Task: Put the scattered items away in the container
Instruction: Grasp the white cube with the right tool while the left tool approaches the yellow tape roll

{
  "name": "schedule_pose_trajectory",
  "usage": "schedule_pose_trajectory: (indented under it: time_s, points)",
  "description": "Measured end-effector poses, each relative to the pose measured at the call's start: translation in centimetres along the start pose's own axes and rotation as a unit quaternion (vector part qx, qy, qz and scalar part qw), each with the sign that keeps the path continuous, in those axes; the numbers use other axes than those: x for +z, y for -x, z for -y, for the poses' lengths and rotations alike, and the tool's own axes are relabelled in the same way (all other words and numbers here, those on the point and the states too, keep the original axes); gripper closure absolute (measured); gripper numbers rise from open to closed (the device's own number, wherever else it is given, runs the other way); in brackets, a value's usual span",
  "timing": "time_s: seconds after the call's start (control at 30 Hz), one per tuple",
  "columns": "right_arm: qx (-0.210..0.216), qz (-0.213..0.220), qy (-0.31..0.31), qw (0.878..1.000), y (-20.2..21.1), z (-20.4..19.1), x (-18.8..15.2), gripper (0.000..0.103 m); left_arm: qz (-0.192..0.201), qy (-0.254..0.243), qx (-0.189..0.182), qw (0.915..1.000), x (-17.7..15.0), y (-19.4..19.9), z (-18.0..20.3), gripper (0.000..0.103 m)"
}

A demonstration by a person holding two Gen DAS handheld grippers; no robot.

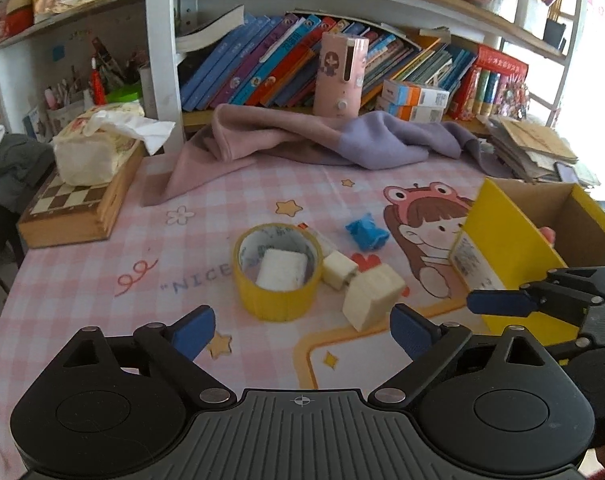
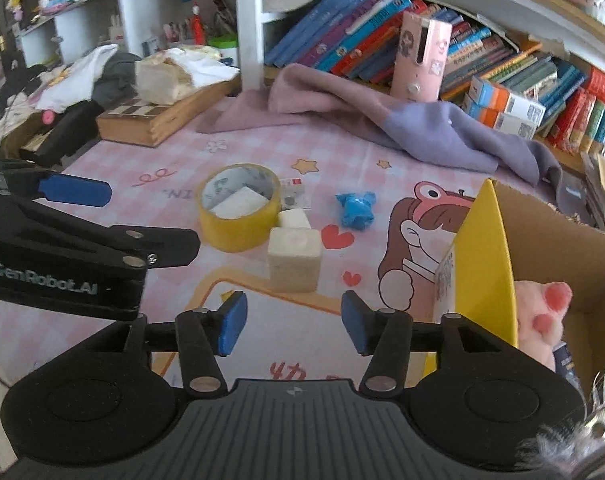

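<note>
Scattered items make up the job, and judging by the left wrist view most of it is not yet done. A yellow tape roll [image 1: 278, 276] lies flat on the pink checked surface [image 1: 102, 280] with a white block [image 1: 282, 270] sitting inside its ring. Touching its right side is a small cream cube [image 1: 339, 269], and just beside that a larger cream block [image 1: 372, 294], tilted. A crumpled blue piece [image 1: 366, 233] lies a little farther back, apart from the others. The yellow cardboard box [image 1: 502, 240], open-topped and brown inside, stands at the right edge of the surface; something pink shows just over its near wall. The left claw [image 1: 302, 330] hangs low before the tape roll, its blue pads apart and holding nothing.

From the right wrist view the same group sits ahead: tape roll [image 2: 238, 216] to the left, the larger cream block [image 2: 294, 262] nearest, the small cube [image 2: 293, 218] behind it, the blue piece [image 2: 354, 210] to the right. A flat printed packet [image 2: 296, 196] shows behind the roll. The box [image 2: 486, 256] stands close on the right, and a pink plush thing [image 2: 542, 312] with red spots lies inside it, so I judge that at least one item is already put away. The right claw [image 2: 292, 322] is spread wide and empty, facing the larger block.
</note>
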State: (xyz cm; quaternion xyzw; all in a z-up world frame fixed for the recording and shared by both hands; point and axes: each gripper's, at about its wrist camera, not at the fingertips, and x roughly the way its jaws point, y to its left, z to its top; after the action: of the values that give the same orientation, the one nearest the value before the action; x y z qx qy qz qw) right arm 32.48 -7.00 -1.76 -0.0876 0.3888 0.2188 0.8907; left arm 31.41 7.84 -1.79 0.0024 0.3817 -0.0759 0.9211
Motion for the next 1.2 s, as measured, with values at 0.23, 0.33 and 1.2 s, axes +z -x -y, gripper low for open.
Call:
schedule_pose_trajectory:
  time_s: [0.23,0.33,1.2]
  points:
    - [0.0,-0.023,-0.016,1.0,-3.3,0.0,0.9,0.037,-0.018,-0.004,0.004,0.9998,1.9,-3.9,-0.3,0.005]
    - [-0.003,-0.024,-0.02,1.0,-4.4,-0.1,1.2,0.037,-0.028,-0.006,0.007,0.9996,2.3,-5.6,-0.6,0.005]
    - [0.0,-0.05,-0.04,0.998,-9.2,0.8,2.8,0.058,-0.067,-0.009,0.01,0.9976,3.8,-12.9,-1.7,0.005]
